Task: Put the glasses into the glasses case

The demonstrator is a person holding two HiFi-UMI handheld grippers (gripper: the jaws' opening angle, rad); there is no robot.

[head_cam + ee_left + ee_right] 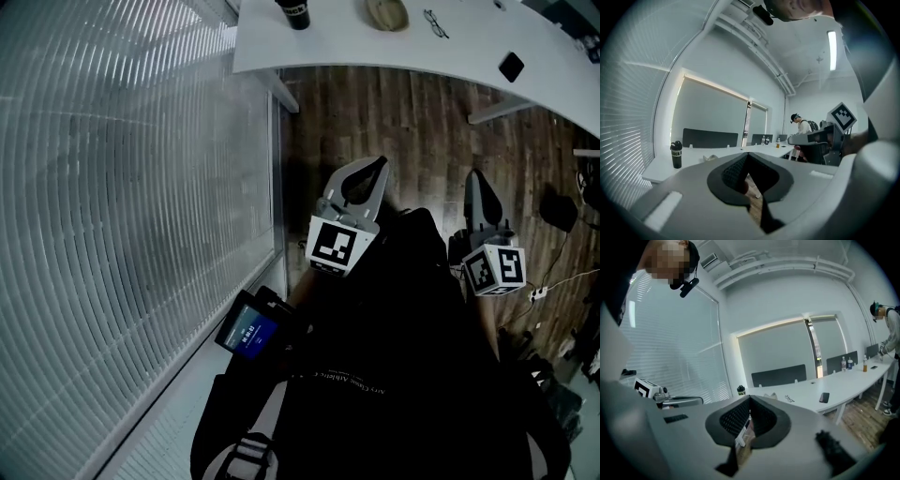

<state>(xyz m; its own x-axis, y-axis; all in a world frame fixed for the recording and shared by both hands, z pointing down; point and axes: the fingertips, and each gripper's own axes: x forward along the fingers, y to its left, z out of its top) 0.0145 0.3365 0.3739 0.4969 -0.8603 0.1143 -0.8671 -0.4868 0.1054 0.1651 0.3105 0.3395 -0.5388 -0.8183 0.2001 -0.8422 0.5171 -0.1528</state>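
Glasses (434,22): flat on the white table (328,47), ahead of the left gripper (379,162) and the right gripper (474,174), well apart from both; just right of the glasses case (385,12) as sighted along the jaws.
Glasses case: beige, on the same table, between the black cup (296,11) and the glasses, roughly straight ahead of the left gripper's tips.
Left gripper pose: held before the person's dark torso, close to level with the nose dipped slightly, marker cube toward the person; jaws pressed together, nothing between them.
Right gripper pose: beside the left gripper and apart from it, likewise near level and dipped a little; jaws together, empty.
Head view only: wooden floor (394,122) between the jaw tips and the table edge; small lit screen (248,333) behind and to the left of the left gripper.
Right gripper view: glasses seen as a thin dark frame past the closed tips, black phone (824,397) farther right.
Left gripper view: cup and case shown, glasses not made out.
Both gripper views only: second person (801,124) standing at the table's far end.
Glasses axis: long axis slanted on the table, left end farther from the grippers, right end nearer; facing of the lenses too small to tell.
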